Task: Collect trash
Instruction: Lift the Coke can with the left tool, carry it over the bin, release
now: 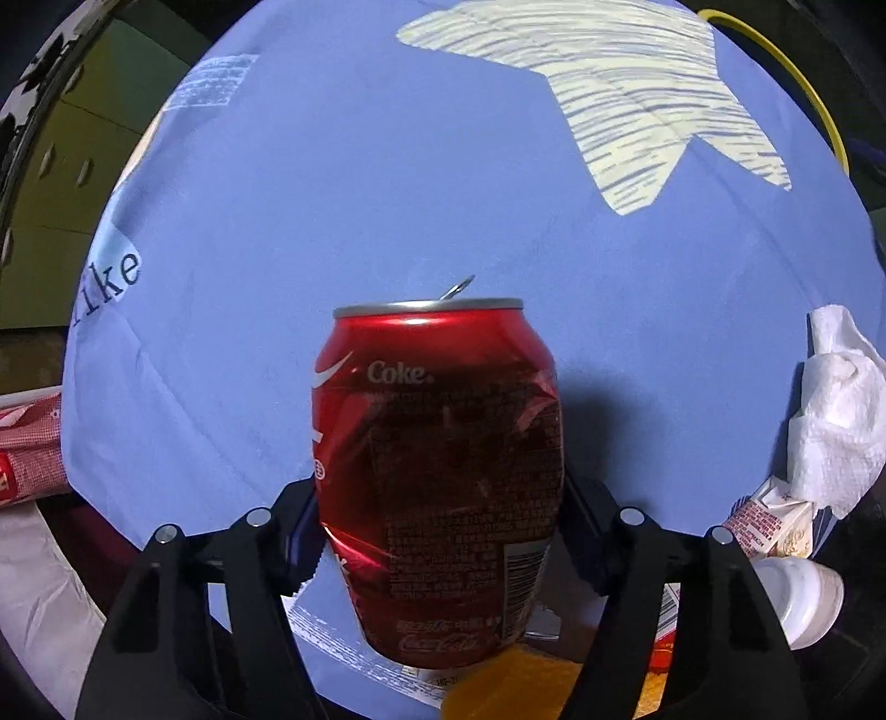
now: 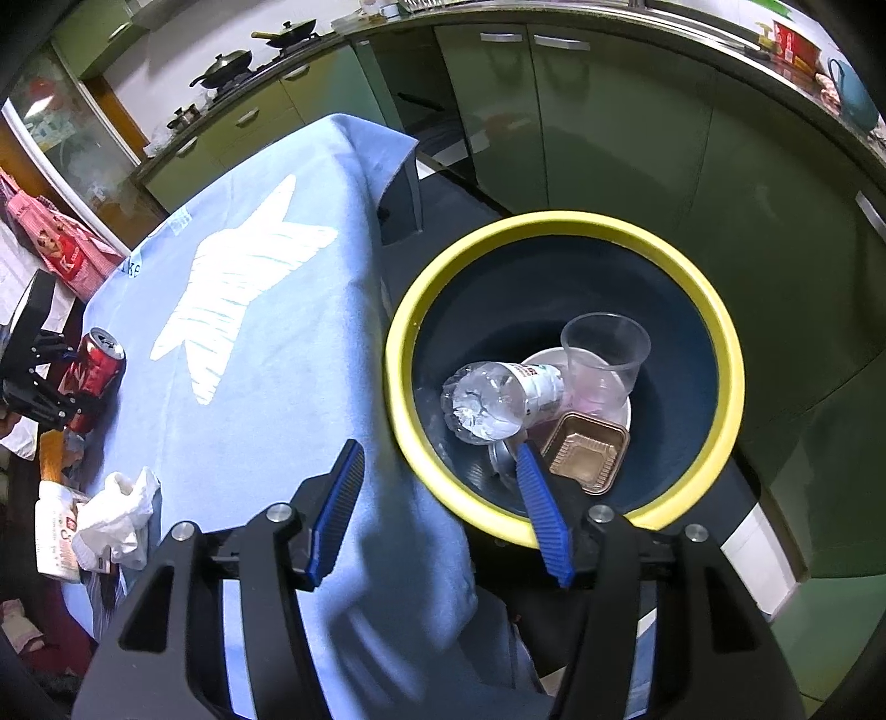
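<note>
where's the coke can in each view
Left wrist: the coke can fills the lower centre, between the left claw's fingers.
Right wrist: same can at the far left edge, small, with the left claw around it.
Shared landmark: the pale star print on the blue tablecloth.

This was a home kitchen: glossy green cabinet doors w/ metal bar handles (image 2: 559,42) ran under a long bench, dark lidded woks (image 2: 224,63) sat on a stove at the far end, and a teal jug (image 2: 855,91) plus red food packets (image 2: 794,41) stood on top.
</note>
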Demonstrator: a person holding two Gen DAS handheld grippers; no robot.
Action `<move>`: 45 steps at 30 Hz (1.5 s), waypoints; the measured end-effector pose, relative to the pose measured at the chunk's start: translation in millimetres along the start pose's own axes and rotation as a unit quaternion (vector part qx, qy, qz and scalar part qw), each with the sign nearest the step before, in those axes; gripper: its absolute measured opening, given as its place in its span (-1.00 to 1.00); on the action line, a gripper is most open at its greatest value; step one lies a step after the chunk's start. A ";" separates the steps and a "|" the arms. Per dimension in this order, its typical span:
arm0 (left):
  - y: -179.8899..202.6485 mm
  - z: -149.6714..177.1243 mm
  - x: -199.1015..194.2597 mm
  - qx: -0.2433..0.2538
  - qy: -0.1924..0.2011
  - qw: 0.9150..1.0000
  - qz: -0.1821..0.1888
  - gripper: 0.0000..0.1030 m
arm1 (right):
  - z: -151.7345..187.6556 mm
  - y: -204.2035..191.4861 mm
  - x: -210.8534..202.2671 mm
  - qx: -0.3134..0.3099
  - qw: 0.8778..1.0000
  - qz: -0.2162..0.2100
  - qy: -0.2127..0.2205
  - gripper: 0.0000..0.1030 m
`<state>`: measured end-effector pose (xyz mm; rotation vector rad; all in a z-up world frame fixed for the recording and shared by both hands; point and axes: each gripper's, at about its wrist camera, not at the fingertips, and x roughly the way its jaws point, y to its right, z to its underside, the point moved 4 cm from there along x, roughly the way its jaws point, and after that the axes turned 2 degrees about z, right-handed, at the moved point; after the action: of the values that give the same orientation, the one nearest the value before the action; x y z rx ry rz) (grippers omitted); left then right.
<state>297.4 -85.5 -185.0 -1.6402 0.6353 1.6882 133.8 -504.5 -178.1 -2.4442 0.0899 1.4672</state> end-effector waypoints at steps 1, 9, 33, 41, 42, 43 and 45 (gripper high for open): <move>4.3 -3.0 0.9 0.000 0.004 1.000 -0.003 0.35 | 0.1 0.5 -1.5 0.000 1.000 -0.001 0.001 0.06; 0.0 1.7 -31.4 -0.011 0.045 0.999 -0.006 0.35 | 0.5 12.9 -9.0 0.012 1.000 0.005 0.009 0.06; 225.7 -171.6 -156.4 0.167 0.169 0.969 0.059 0.35 | 32.8 89.3 -57.1 0.083 0.995 0.021 0.052 0.06; 337.4 -270.1 -131.9 0.238 0.153 0.955 0.085 0.36 | 54.6 143.8 -61.1 0.127 0.990 0.025 0.052 0.07; 345.6 -276.3 -125.5 0.240 0.150 0.955 0.085 0.36 | 57.1 149.6 -60.1 0.132 0.990 0.025 0.050 0.07; 355.3 -283.6 -120.7 0.243 0.145 0.955 0.088 0.36 | 58.8 153.3 -59.3 0.135 0.989 0.025 0.050 0.07; 371.3 -294.6 -110.6 0.247 0.137 0.955 0.089 0.36 | 63.2 162.7 -57.9 0.145 0.988 0.024 0.049 0.07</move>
<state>204.7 -561.5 -143.4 -1.4849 1.2630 1.2790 19.5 -648.0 -190.1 -2.2890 0.3592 1.2524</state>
